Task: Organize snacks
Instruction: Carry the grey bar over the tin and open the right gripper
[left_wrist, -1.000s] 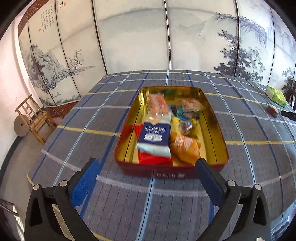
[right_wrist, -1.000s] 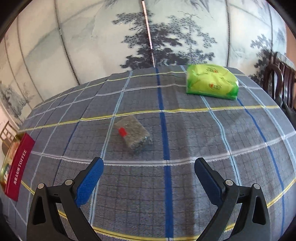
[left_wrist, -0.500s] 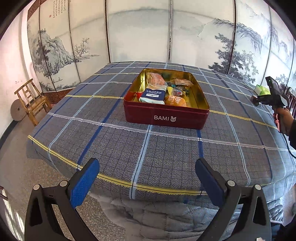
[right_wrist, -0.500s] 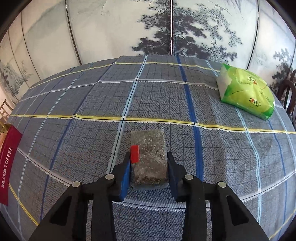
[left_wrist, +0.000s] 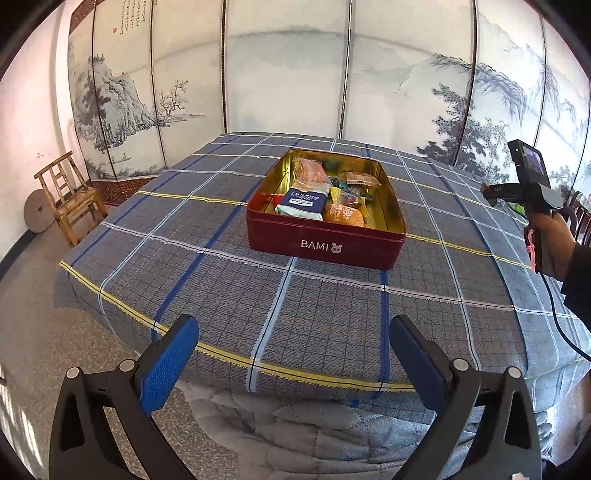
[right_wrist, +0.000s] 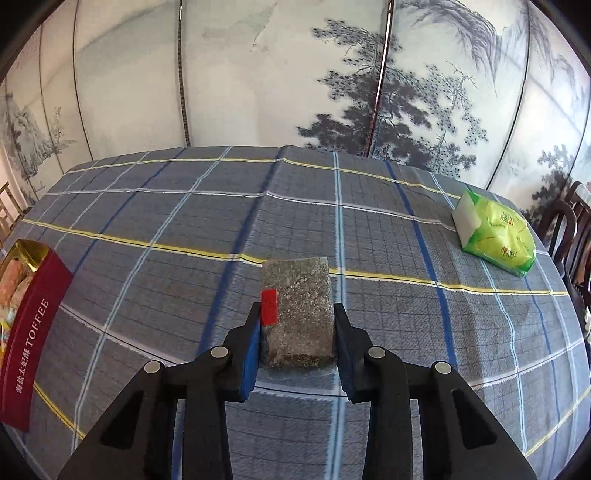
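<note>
Right gripper (right_wrist: 297, 328) clamps the speckled snack bar (right_wrist: 295, 314) mid-sides (probably stiff, light, crumbly); left gripper (left_wrist: 293, 363) gapes, empty.

The desk (left_wrist: 221, 288) wears a grey-blue checked cloth (right_wrist: 388, 236) with blue, white and yellow lines, hanging over the near edge. A red tin (left_wrist: 325, 245) marked BAMI stands on it near the middle, open and holding wrapped snacks. Well to the right of the tin, a green packet (right_wrist: 496, 232) lies near the desk's far right edge.
</note>
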